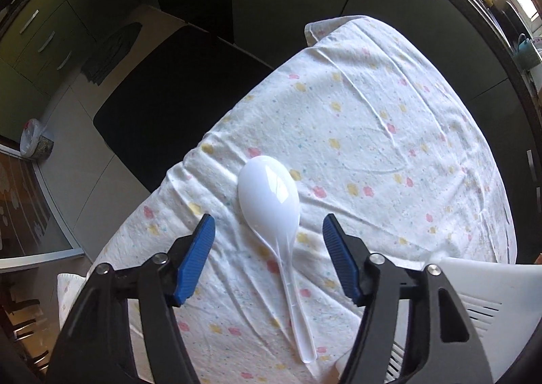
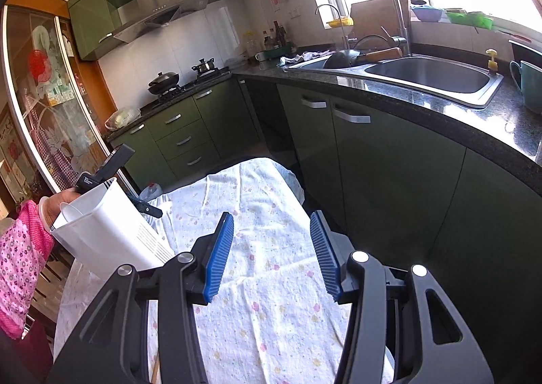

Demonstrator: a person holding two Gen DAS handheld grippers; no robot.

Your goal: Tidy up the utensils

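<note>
A white plastic rice spoon (image 1: 271, 194) lies flat on the flowered tablecloth (image 1: 372, 120), its bowl away from me and its handle running back towards the camera. My left gripper (image 1: 268, 225) hangs above it, open, with a blue pad on each side of the spoon's neck and neither pad touching it. A white slotted utensil holder (image 1: 491, 292) shows at the lower right of the left wrist view. In the right wrist view the holder (image 2: 111, 231) stands to the left, and my right gripper (image 2: 272, 218) is open over the cloth (image 2: 271, 299) with nothing between its fingers.
A dark counter (image 2: 440, 120) with a steel sink (image 2: 430, 76) and green cabinets (image 2: 372, 164) runs along the table's right side. A stove with pots (image 2: 166, 79) is farther back. A black floor mat (image 1: 162, 106) lies beyond the table. A pink flowered sleeve (image 2: 17, 258) is at far left.
</note>
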